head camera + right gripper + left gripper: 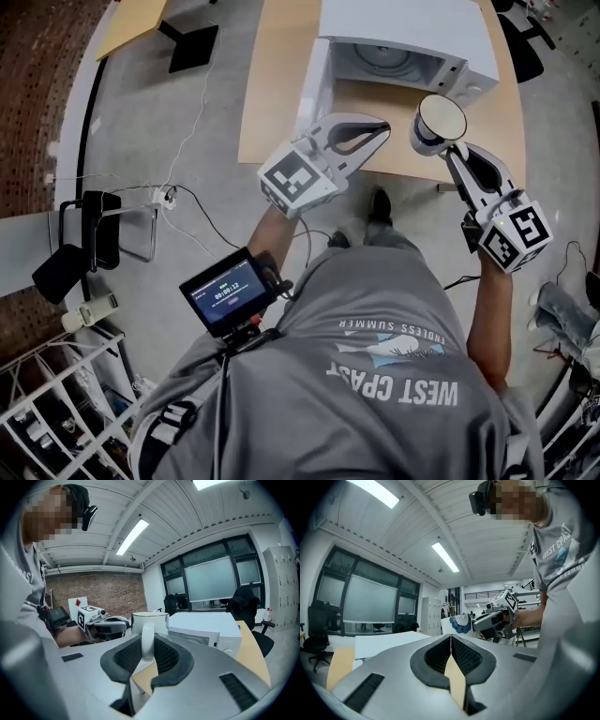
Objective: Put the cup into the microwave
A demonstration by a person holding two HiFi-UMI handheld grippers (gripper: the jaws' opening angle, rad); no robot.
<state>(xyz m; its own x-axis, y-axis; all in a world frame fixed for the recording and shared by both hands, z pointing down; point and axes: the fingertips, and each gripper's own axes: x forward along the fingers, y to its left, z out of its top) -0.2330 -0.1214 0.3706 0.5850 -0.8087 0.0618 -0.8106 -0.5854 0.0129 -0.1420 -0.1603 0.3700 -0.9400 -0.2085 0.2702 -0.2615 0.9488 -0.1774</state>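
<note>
Jaws together on left hand-held gripper (382,126); right hand-held gripper (449,148) clamps cup (441,119).

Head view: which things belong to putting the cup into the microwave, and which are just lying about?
Job: cup, held by its handle in the right gripper; microwave, door open; table under it.
Lying about: black chair; power strip; white wire rack.

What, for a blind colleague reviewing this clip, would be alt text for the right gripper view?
The right gripper holds a white cup by its handle before a white microwave on a wooden table; the left gripper is at left, before a brick wall.
</note>
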